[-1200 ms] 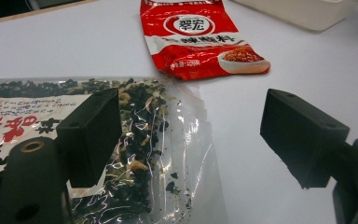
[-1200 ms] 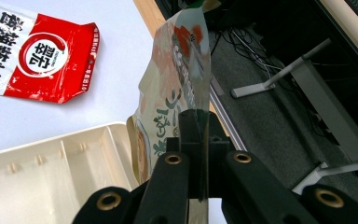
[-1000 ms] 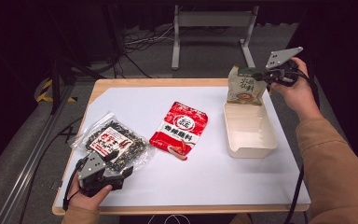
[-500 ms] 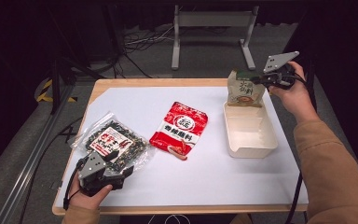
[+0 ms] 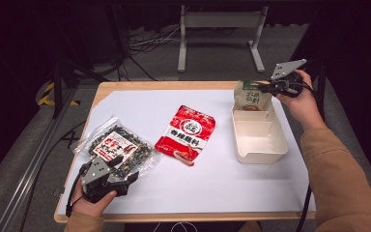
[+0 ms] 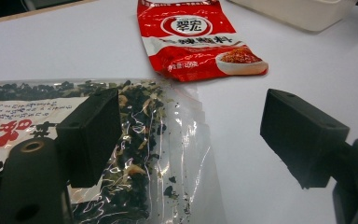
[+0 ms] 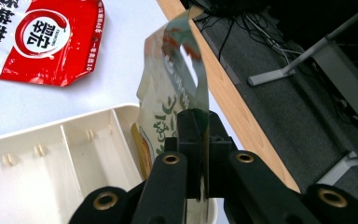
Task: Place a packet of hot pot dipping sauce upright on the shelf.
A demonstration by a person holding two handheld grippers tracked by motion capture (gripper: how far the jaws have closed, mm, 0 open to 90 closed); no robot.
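Thin foil-ish green pouch (image 7: pixel 175 84) is pinched by its top edge in the clenched right gripper (image 7: pixel 200 154), hanging w/ its bottom inside the cream tray (image 7: pixel 51 168) just below; prob light, floppy, slippery, so keep hold up near the seal.

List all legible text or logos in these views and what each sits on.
"翠宏": in the round logo on the red packet; the white line beneath it is too blurred to read.
Green and cream packet, pinched in the right claw: green characters, too skewed to read.
Clear bag of dark dried bits: red characters on a white label, blurred.
No numbers or signs.
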